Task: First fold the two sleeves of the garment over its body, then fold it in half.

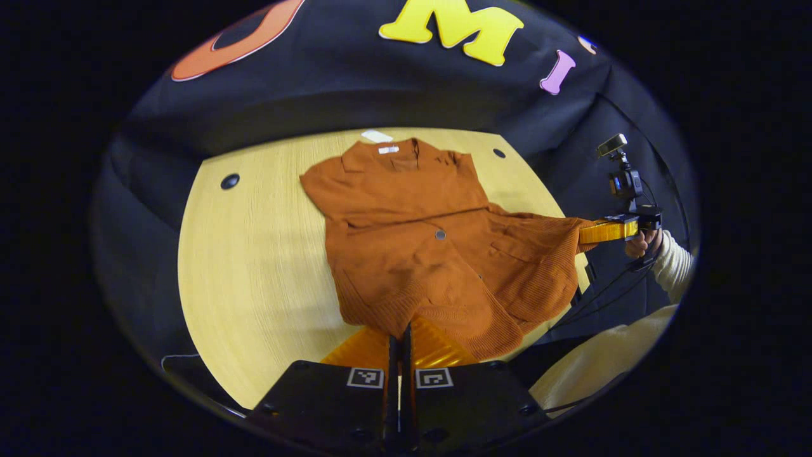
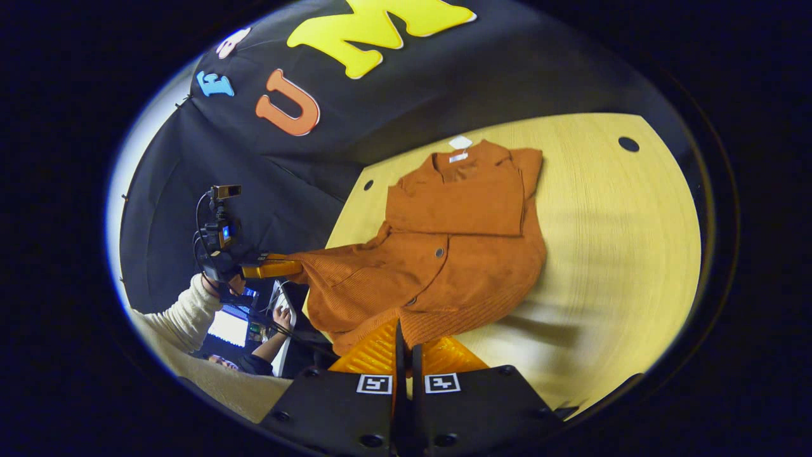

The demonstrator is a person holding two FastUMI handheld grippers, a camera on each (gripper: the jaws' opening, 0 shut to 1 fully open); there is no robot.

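1. Left gripper view: the rust-orange garment [image 1: 419, 241] lies across the middle of the frame on the pale wooden surface [image 1: 254, 266], collar toward the top, with both sleeves folded over its body.
2. At the bottom centre, the left gripper [image 1: 399, 330] has its jaws pressed together on the garment's lower hem, the knit edge pinched between them.
3. At the right edge of the frame, the right gripper [image 1: 587, 233] is held level and points inward toward the garment. Its jaws are clamped on the other hem corner, which is lifted off the surface and stretched toward the right.
4. The hand [image 1: 642, 244] behind that gripper wraps its handle, with a cream sleeve [image 1: 672, 266] running down to the lower right.
5. Right gripper view: the garment [image 2: 457, 247] lies in the centre, collar at the top, on the surface [image 2: 622, 254], which spreads to the right.
6. At the bottom centre, the right gripper [image 2: 404, 336] has its jaws closed on the hem.
7. At left centre, the left gripper [image 2: 298, 266] is held level, its jaws gripping the far hem corner, which is pulled out past the surface's edge. A cream-sleeved arm [image 2: 190, 311] reaches up to it from the lower left.
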